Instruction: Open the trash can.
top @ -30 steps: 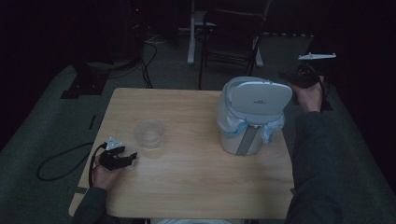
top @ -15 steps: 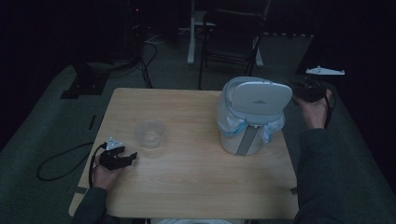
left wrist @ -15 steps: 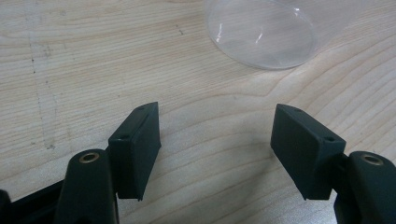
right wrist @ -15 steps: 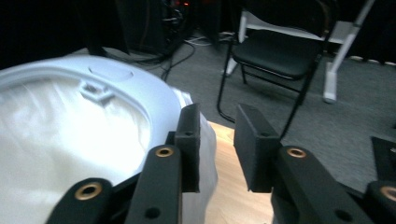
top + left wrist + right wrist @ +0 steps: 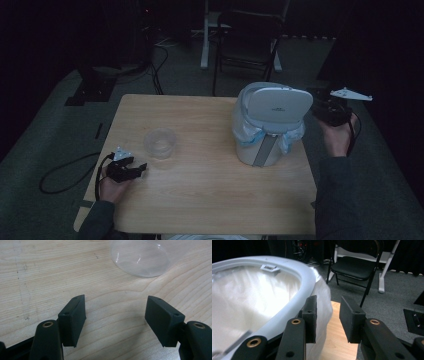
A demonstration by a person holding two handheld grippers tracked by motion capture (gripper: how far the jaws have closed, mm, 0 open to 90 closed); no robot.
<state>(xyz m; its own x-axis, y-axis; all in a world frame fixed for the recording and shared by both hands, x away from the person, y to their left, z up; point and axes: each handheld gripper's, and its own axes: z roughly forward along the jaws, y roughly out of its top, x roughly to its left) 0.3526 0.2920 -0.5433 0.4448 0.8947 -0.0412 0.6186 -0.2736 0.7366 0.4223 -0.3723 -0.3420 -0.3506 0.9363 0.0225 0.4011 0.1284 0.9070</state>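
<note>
Trash bin (image 5: 267, 125) stands untouched near table's right edge; I hold right gripper (image 5: 328, 315) slightly parted, left gripper (image 5: 116, 320) wide, both empty.

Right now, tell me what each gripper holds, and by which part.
Nothing is held. The left gripper rests open on the table near the clear cup; the right gripper hangs open beside the bin.

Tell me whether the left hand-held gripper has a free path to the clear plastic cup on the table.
Probably yes. The left hand-held gripper rests on the light wooden table with jaws wide open, aimed toward the clear plastic cup, and bare tabletop lies between them.
</note>
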